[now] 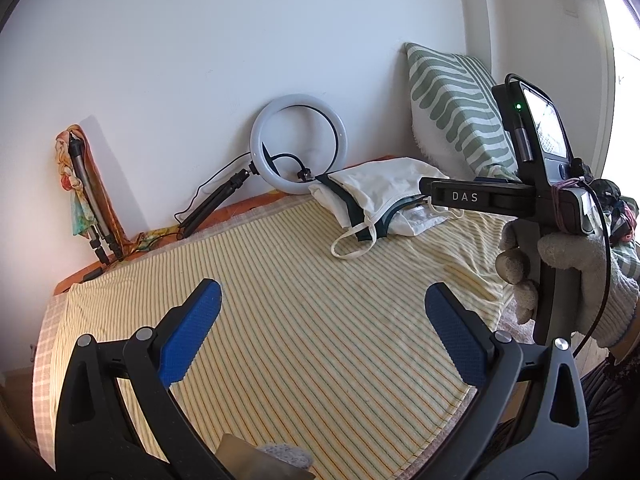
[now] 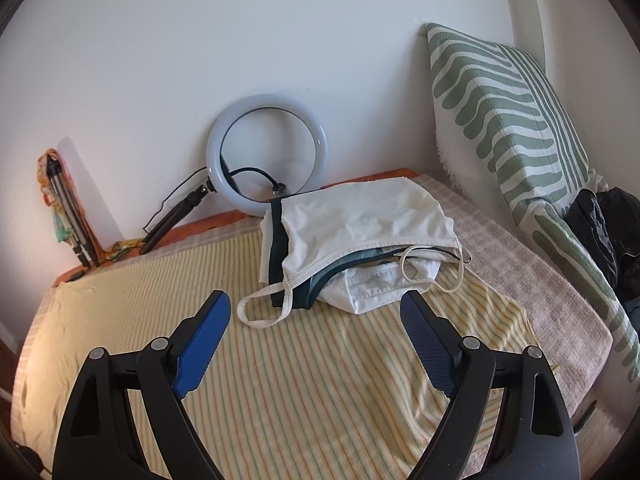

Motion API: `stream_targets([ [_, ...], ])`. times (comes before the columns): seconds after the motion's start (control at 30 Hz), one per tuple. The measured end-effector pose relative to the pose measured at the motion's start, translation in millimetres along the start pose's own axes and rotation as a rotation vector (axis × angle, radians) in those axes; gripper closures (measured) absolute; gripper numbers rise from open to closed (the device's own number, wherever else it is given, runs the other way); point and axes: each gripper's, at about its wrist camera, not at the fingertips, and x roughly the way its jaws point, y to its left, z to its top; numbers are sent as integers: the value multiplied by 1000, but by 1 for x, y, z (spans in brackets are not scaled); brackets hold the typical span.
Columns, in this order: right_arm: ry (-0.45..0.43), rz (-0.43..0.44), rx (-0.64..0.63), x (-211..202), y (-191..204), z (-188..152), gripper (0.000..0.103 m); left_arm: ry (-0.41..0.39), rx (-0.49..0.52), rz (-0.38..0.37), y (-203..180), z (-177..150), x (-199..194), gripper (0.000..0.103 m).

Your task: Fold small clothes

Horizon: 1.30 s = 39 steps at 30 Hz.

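A small pile of clothes lies at the far side of the yellow striped cloth: a white strappy top over a dark green-edged piece and another white piece. The pile also shows in the left wrist view. My right gripper is open and empty, hovering just in front of the pile. My left gripper is open and empty over the bare striped cloth, well short of the pile. The right gripper's body, held in a gloved hand, shows at the right of the left wrist view.
A ring light on a small tripod leans on the wall behind the pile. A green and white striped pillow stands at the right, with dark items beside it. A folded tripod with a colourful scarf leans at the far left.
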Motion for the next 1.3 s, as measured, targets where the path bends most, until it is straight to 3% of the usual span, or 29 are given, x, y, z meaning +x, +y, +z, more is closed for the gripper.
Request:
stream_targets([
  [1.3, 10, 13, 19, -2, 2, -2, 16, -1, 5, 10, -1, -1, -4, 0],
])
